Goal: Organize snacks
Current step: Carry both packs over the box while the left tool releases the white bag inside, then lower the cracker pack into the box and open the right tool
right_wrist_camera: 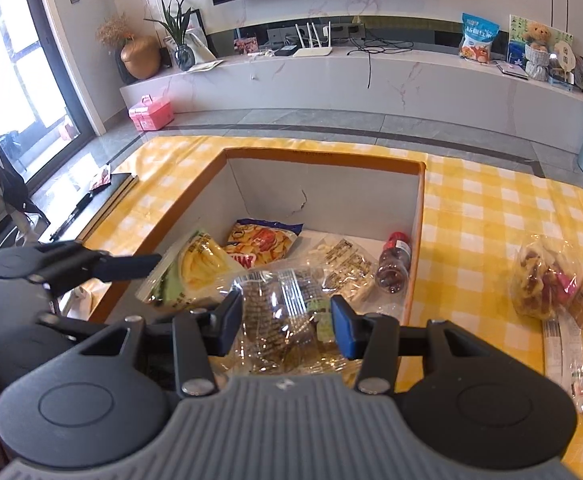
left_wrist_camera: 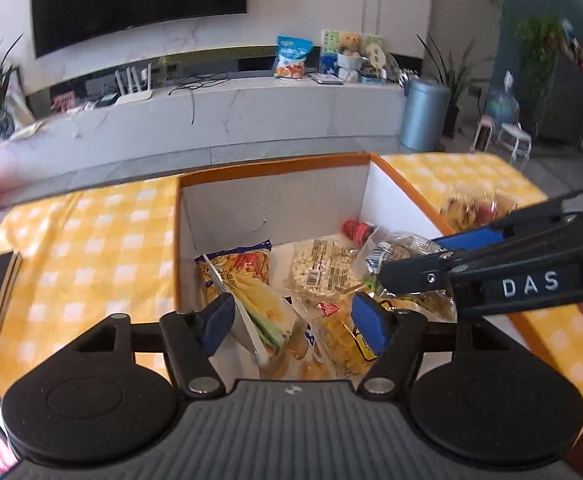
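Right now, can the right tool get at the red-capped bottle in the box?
Probably not directly. The right tool straddles a clear snack bag, apparently gripping it, so it is occupied. The red-capped bottle lies uncovered against the box's right wall, so access from above looks free after release.

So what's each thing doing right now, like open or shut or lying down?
box, open at the top, snacks inside.
right gripper, fingers closed on the clear bag, above the box.
left gripper, fingers open, holding nothing.
fries bag, leaning inside the box.
bottle, on its side in the box, red cap on.
mixed snack bag, on the tablecloth, outside the box.
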`<state>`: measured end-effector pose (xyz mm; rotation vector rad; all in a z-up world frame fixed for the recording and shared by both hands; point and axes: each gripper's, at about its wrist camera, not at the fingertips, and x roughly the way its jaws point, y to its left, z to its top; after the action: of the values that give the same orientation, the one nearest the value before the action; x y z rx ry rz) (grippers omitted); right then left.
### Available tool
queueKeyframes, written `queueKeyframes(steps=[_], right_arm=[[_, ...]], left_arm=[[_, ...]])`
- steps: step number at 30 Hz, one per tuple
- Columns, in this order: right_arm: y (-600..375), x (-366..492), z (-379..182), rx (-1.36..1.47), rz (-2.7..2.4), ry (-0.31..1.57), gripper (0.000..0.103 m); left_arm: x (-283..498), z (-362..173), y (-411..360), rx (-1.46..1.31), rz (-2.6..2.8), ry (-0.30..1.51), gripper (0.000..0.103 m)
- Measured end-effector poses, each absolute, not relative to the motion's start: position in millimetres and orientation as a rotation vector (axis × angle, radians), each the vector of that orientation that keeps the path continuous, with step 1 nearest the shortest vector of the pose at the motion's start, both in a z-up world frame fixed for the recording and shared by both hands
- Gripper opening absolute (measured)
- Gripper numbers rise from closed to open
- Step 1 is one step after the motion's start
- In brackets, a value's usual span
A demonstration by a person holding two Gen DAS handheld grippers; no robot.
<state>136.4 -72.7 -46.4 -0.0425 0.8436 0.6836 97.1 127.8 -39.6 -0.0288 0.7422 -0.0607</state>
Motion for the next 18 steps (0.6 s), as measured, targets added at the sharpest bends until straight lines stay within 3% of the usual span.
queueKeyframes(steps=[3,7,11,18], right_arm=[[-74,142,-45,-0.049,0.680,0.850,0.047],[-69,146,-45,-0.110,0.658,0.834,0.047],[-61,147,-48,-0.163,0.672,0.836,0.047],[-41,147,-60,-0.312,0.749,0.861,0.047]], left_arm=[[94,-33,142,-0.133,-0.043,0.751,0.067],[100,-33,149,-0.158,-0.062,0.783,0.031],[109,-49,145,-0.132,-0.053,0.848,0.024],[105,-51,158,-0.190,-0.022,0.793,0.024]])
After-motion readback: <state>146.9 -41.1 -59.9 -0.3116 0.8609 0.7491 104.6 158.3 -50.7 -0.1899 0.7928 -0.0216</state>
